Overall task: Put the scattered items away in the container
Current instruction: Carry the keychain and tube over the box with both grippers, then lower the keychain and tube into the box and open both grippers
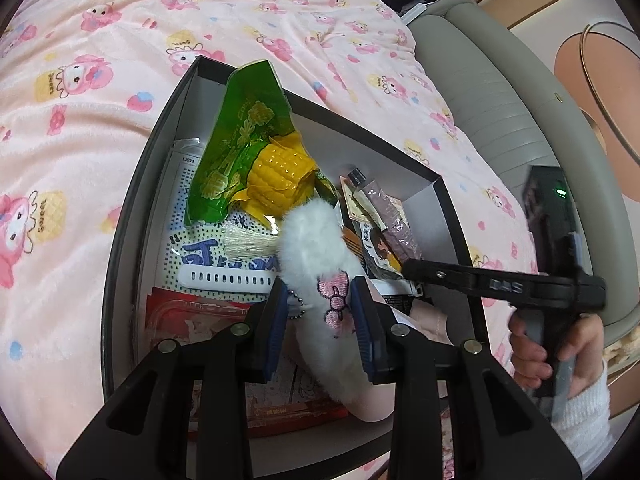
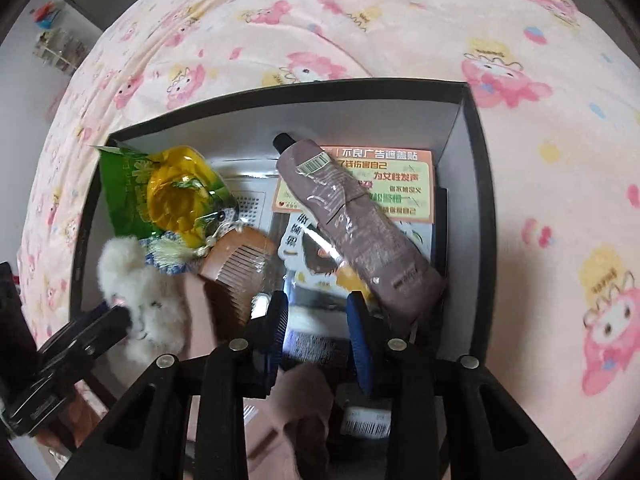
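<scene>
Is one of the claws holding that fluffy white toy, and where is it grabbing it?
Yes. The left claw pinches the fluffy toy around its middle, by the pink bow, over the box. The right claw is open and holds nothing.

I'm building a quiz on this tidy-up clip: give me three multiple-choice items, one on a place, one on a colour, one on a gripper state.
1. Where does the mauve tube lie?
A. on the blanket outside the box
B. inside the box
C. in the right gripper

2. What colour is the bow stitched on the white fluffy toy?
A. pink
B. green
C. blue

3. What is the left gripper doing?
A. hanging open over the blanket
B. shut on the comb
C. shut on the white fluffy toy

Answers:
1 B: the tube rests within the walls of the box, over the printed cards.
2 A: the left wrist view shows a pink bow on the white fur.
3 C: both blue pads press the toy's sides, above the box. The right gripper holds nothing.
</scene>
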The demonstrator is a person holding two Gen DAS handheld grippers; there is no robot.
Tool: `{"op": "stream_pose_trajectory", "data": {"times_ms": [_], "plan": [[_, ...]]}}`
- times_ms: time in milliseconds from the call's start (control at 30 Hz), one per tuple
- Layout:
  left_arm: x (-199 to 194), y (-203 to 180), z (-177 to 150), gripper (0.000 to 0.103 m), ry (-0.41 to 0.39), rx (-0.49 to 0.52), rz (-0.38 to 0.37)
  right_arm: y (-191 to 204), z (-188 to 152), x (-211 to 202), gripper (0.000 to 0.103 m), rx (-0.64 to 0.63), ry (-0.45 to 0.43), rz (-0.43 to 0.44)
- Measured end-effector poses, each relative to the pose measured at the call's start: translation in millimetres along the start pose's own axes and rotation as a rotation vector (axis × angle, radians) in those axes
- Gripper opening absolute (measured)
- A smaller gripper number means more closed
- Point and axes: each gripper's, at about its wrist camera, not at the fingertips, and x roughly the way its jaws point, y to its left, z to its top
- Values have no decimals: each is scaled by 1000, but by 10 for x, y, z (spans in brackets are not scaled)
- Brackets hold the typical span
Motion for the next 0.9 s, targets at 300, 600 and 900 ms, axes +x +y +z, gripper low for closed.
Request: {"op": "stream_pose_trajectory", "data": {"times_ms": [300, 600, 900], "plan": [[-10, -14, -8, 30, 0, 10, -1, -265, 26, 156, 21, 188, -2, 128], [-4, -45, 3, 30, 8, 9, -48, 4, 347, 13, 22, -10, -204, -117], [391, -685, 276, 43, 129, 115, 102, -166, 23, -462, 22, 58, -493, -71]]}}
